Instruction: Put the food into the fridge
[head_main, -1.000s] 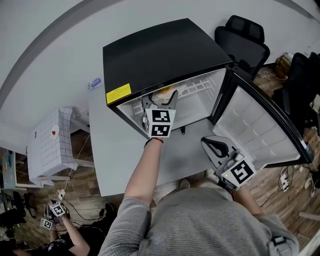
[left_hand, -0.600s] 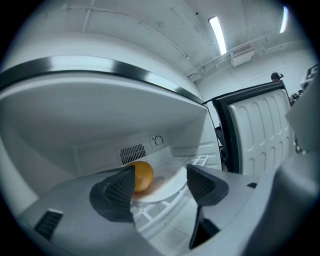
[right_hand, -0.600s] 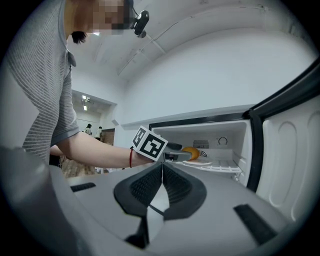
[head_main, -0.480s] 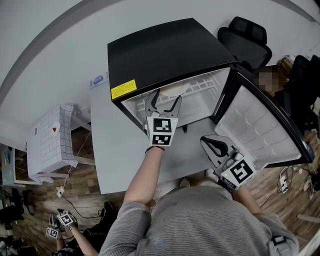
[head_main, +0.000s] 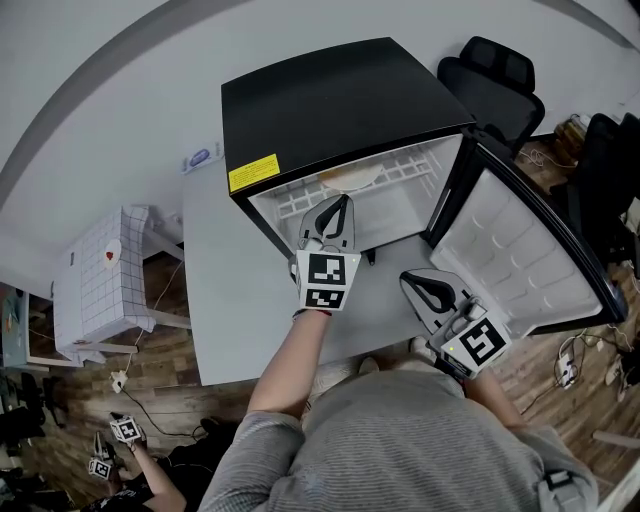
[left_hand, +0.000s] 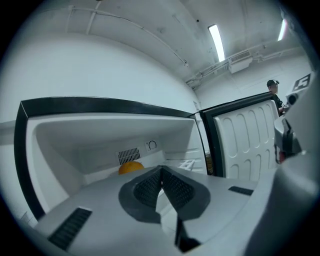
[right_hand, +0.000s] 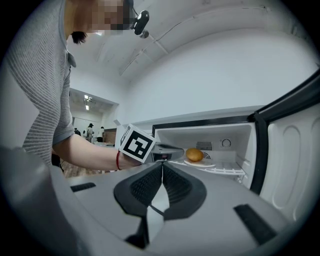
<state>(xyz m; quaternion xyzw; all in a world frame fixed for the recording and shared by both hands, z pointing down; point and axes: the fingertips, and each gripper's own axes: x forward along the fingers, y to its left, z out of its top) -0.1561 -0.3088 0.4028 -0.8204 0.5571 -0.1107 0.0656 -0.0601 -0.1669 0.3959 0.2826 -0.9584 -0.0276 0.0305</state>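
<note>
A round orange-brown piece of food (right_hand: 194, 155) lies on a white plate (head_main: 349, 177) on the wire shelf inside the small black fridge (head_main: 330, 100). The food (left_hand: 131, 167) also shows at the back of the fridge in the left gripper view. My left gripper (head_main: 341, 203) hangs just in front of the fridge's opening, shut and empty, its pads (left_hand: 150, 187) pressed together. My right gripper (head_main: 412, 283) is lower, over the table (head_main: 230, 300) near the open door (head_main: 520, 250), shut with nothing in it. From the right gripper view (right_hand: 162, 167) the left gripper's marker cube (right_hand: 136, 143) is seen before the fridge.
The fridge door swings open to the right. A black office chair (head_main: 490, 75) stands behind the fridge. A white checked box (head_main: 100, 290) sits left of the table. Another person with grippers (head_main: 115, 445) is on the floor at lower left.
My left gripper drew back out of the fridge toward me and its jaws closed from wide open. The plate with the food stayed on the shelf. The right gripper held still.
</note>
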